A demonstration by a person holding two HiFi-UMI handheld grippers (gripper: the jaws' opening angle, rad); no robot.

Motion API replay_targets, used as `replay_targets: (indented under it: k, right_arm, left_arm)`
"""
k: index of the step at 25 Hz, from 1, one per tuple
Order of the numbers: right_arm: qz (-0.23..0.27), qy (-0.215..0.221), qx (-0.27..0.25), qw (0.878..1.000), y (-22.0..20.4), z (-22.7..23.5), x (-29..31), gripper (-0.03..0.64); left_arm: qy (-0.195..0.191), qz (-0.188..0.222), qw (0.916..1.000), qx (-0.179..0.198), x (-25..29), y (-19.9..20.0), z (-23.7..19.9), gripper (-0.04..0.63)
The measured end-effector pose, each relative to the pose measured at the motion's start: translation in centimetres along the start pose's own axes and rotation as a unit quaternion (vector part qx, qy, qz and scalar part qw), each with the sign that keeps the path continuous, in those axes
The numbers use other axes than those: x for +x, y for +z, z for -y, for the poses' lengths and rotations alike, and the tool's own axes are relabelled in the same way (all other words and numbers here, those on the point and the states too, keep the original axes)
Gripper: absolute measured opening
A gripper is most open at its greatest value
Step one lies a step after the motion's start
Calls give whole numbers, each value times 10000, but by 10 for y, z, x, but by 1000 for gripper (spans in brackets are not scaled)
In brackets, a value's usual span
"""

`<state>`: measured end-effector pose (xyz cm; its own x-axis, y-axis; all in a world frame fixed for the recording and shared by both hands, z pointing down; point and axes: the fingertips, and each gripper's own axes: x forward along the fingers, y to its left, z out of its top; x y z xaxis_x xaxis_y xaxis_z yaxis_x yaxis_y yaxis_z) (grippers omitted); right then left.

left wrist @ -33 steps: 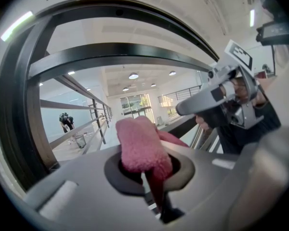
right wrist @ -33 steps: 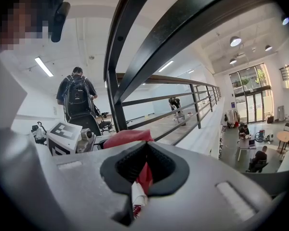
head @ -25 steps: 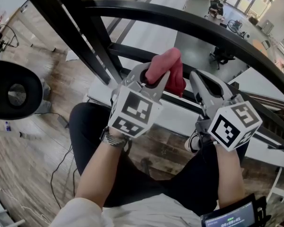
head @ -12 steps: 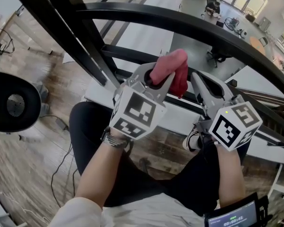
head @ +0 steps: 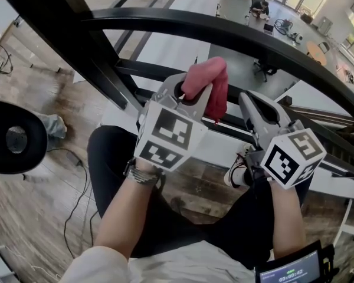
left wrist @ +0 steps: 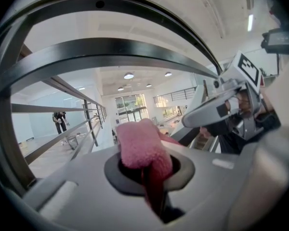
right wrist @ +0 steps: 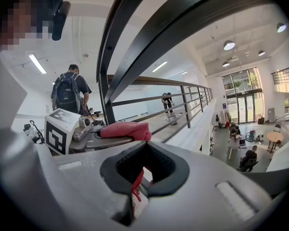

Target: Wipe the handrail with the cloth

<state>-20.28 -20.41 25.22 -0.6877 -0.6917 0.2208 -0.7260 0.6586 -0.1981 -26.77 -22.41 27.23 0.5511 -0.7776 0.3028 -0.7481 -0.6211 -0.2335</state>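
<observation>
Pink cloth (head: 207, 78), clamped in the closed left gripper (head: 192, 94), is brought slightly nearer the black handrail (head: 224, 31), contact not yet made; right gripper (head: 252, 102) is held shut alongside

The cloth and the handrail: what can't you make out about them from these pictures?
The cloth: pinched part hidden inside the left gripper's jaws, every view.
The handrail: both ends cut off by the head view's edges.
The red scrap in the right gripper's jaws: too small to identify, right gripper view.
</observation>
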Motion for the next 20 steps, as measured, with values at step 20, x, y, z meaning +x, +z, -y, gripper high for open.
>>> replay_targets:
  k: [20]
  right_arm:
    - [122,-74,153,9998,1,14,-8,2]
  left_arm:
    - [170,-174,9995,178,12,2,1,31]
